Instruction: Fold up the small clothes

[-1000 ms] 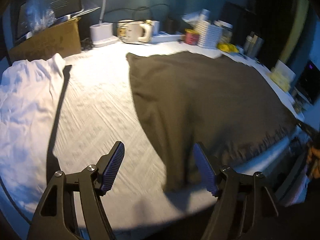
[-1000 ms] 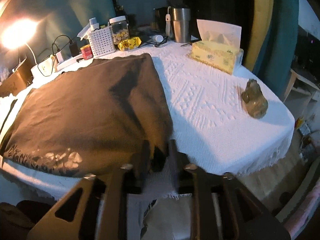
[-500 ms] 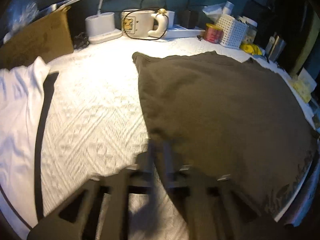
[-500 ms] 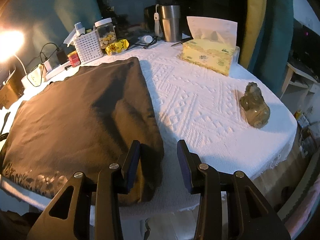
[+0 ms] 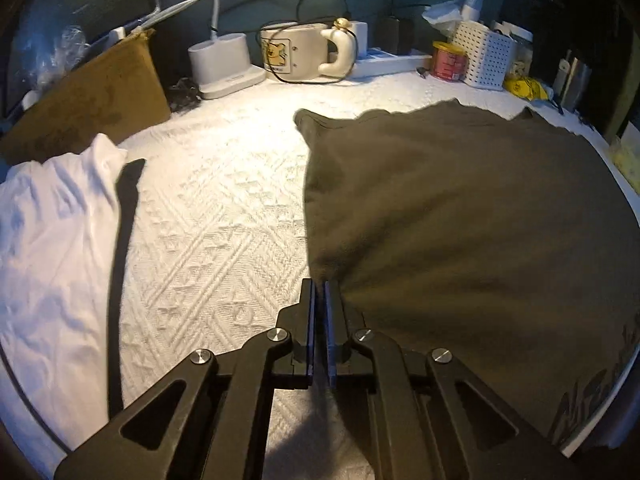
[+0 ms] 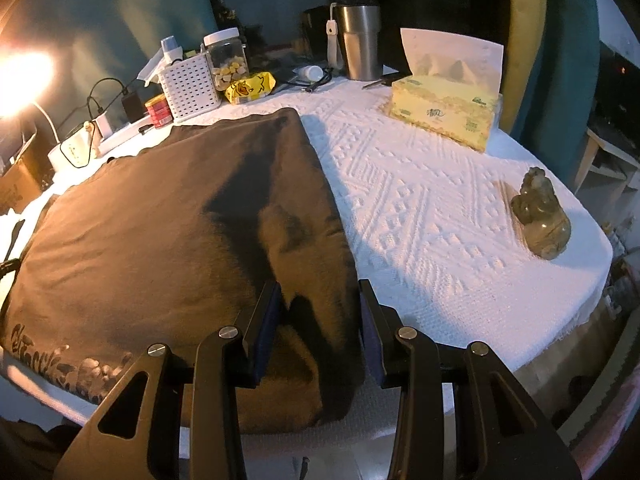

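Now the left gripper [image 5: 319, 284] has its jaws pressed together, seemingly pinching the edge of the dark shirt [image 5: 460, 220] spread on the white cloth [image 5: 208, 216]. At six o'clock in the right view, the right gripper [image 6: 320, 308] stands spread astride the shirt's [image 6: 160, 216] near corner.

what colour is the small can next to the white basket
Red with a gold rim; the can shows best in the left wrist view.

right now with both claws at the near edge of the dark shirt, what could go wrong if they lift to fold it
1. The left claw is shut right at the dark shirt's side edge; whether it caught much cloth is unclear, so that corner may slip free.
2. The right claw stands open astride the other corner, so lifting now would raise one side only and skew the fold.
3. The white garment lies close by and could get dragged.
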`<control>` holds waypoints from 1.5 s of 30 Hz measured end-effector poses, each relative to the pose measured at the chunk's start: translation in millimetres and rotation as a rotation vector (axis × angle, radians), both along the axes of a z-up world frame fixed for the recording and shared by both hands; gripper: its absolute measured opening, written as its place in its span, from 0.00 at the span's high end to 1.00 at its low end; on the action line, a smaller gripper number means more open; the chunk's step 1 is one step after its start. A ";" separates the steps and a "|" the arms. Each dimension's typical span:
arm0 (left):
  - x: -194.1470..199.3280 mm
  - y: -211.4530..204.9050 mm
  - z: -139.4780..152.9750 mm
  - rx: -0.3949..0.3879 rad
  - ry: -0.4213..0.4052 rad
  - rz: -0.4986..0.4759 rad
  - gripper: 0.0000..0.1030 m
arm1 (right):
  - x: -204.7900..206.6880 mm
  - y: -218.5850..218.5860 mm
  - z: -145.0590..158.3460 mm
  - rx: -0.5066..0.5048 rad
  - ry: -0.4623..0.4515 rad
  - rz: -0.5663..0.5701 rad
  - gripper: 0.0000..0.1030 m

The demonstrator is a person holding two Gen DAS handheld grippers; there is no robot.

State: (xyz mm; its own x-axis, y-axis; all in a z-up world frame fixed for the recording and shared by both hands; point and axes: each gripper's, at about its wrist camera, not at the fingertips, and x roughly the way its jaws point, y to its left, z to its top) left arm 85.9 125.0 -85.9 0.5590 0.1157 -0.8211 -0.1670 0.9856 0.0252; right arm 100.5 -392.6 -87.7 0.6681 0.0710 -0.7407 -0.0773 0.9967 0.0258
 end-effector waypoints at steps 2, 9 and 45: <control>-4.4 -1.3 5.9 -0.002 -0.008 0.003 0.95 | -4.5 -1.3 3.8 0.003 -0.009 -0.008 0.61; -28.3 -19.5 34.1 -0.055 -0.079 -0.046 0.80 | -26.5 0.2 15.5 0.015 -0.030 -0.022 0.61; -25.0 -71.3 27.4 -0.171 -0.090 -0.209 0.32 | -28.0 26.2 -9.2 0.208 0.040 -0.101 0.18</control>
State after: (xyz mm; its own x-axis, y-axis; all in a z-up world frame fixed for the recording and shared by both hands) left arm 60.9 53.7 -58.5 0.6278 -0.1462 -0.7646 0.0466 0.9875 -0.1505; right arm 72.5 -366.4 -96.9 0.6503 0.1595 -0.7428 0.0275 0.9722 0.2327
